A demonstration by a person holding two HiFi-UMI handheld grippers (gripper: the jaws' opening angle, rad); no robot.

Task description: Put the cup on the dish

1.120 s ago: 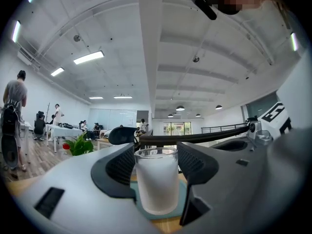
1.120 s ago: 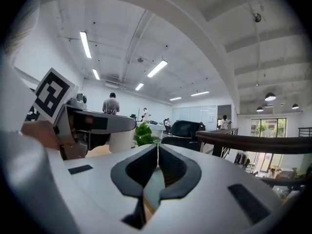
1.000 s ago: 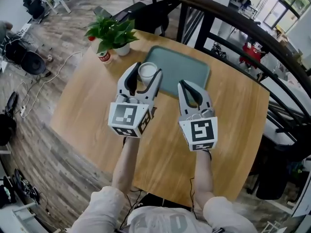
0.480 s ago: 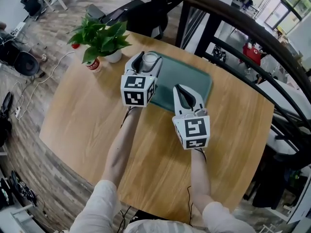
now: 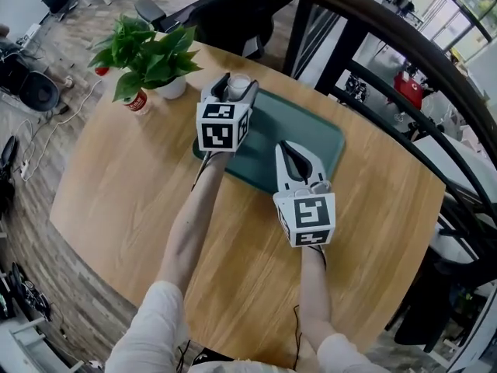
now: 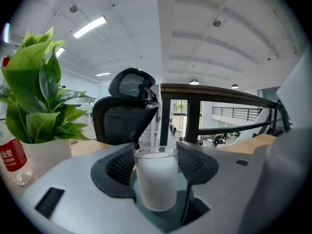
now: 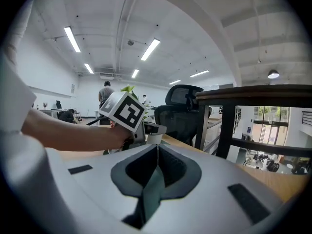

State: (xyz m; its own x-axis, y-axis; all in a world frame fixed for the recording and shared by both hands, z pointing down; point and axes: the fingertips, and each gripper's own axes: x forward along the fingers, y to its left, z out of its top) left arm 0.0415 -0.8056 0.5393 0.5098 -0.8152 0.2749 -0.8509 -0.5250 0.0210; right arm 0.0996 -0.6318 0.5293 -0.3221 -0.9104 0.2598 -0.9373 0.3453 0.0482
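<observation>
Left gripper (image 5: pixel 231 92): its jaws are clamping the cup (image 6: pixel 156 177) from both sides.
Cup: it is standing upright, milky white, over the 10 o'clock corner of the dish (image 5: pixel 318 134); whether it is touching the dish cannot be told.
Right gripper (image 7: pixel 157 147): its jaws are pressing together on nothing, hovering over the dish at 4 o'clock from the cup.
Dish: it is lying flat on the wooden table (image 5: pixel 116 185).
Plant (image 5: pixel 144 49): it is standing at 9 o'clock from the cup, a red-labelled bottle (image 5: pixel 137 99) beside it.

Cup (image 5: pixel 238 88) in left claw (image 5: pixel 238 82), over dish (image 5: pixel 317 130)
</observation>
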